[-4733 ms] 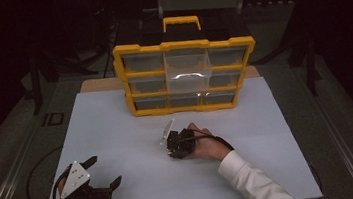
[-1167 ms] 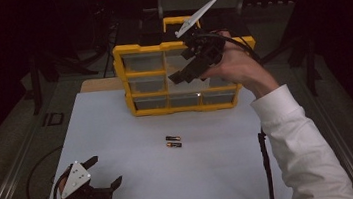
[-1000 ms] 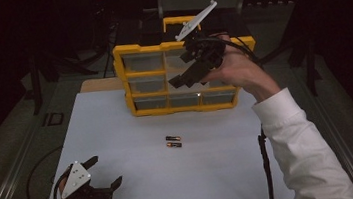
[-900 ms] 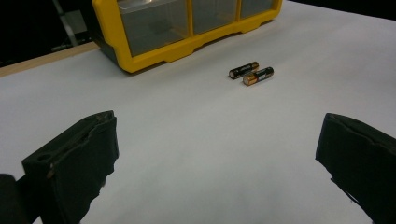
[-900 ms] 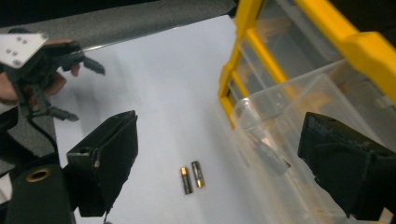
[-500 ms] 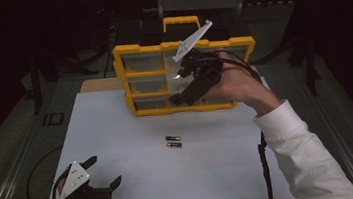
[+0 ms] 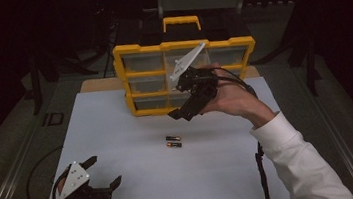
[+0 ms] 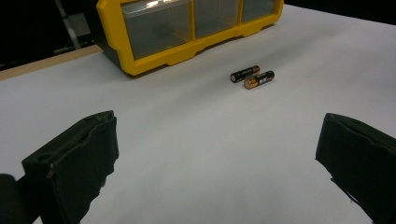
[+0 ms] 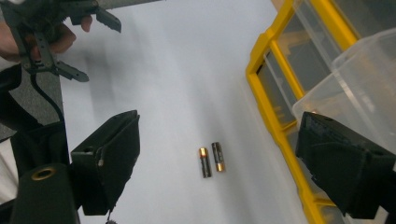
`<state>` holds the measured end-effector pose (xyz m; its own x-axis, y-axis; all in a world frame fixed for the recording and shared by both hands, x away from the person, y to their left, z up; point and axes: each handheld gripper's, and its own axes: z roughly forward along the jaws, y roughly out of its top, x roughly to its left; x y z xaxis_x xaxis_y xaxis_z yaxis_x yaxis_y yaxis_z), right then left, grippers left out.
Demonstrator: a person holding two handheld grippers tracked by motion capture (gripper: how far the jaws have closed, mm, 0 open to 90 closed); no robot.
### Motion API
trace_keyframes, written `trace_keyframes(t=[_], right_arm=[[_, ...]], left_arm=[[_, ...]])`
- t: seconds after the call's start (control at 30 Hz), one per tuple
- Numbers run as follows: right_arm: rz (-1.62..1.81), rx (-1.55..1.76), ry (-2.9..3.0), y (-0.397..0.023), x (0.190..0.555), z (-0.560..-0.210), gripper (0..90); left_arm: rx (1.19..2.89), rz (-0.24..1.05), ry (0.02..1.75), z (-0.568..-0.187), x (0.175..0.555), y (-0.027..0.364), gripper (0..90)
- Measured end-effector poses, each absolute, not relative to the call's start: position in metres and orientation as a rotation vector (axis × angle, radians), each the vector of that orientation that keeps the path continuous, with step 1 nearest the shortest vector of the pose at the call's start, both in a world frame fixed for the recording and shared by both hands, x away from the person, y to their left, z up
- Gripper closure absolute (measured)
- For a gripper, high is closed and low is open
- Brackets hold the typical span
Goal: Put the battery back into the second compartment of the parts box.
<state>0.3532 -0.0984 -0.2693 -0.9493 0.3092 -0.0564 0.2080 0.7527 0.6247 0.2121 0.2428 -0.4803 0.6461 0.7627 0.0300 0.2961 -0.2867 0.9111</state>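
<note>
tabletop [image 7: 233, 173] carries a yellow drawer organizer [image 7: 137, 79] at its far edge. right gripper [image 7: 182, 113] hangs before the organizer's drawers, jaws wide and empty. left gripper [image 7: 103, 172] rests at the near left corner, jaws wide. two batteries [image 7: 173, 141] lie side by side mid-table.

White surface [image 7: 133, 134], wooden strip showing along its far edge. On it: yellow organizer [image 7: 185, 73] with clear drawers, standing at the far middle; two batteries [image 7: 173, 141] side by side, touching, near the centre, apart from the organizer. Left gripper [image 7: 103, 172] rests at the near left corner.
</note>
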Motion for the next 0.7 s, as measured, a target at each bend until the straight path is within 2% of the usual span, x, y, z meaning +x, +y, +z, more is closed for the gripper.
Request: trace_keyframes(t=[0.7], right_arm=[[0.849,0.417,2.842,-0.091,0.354,-0.334,14.2]], left_arm=[[1.866,0.575,0.842,-0.482,0.213,0.242,0.2]])
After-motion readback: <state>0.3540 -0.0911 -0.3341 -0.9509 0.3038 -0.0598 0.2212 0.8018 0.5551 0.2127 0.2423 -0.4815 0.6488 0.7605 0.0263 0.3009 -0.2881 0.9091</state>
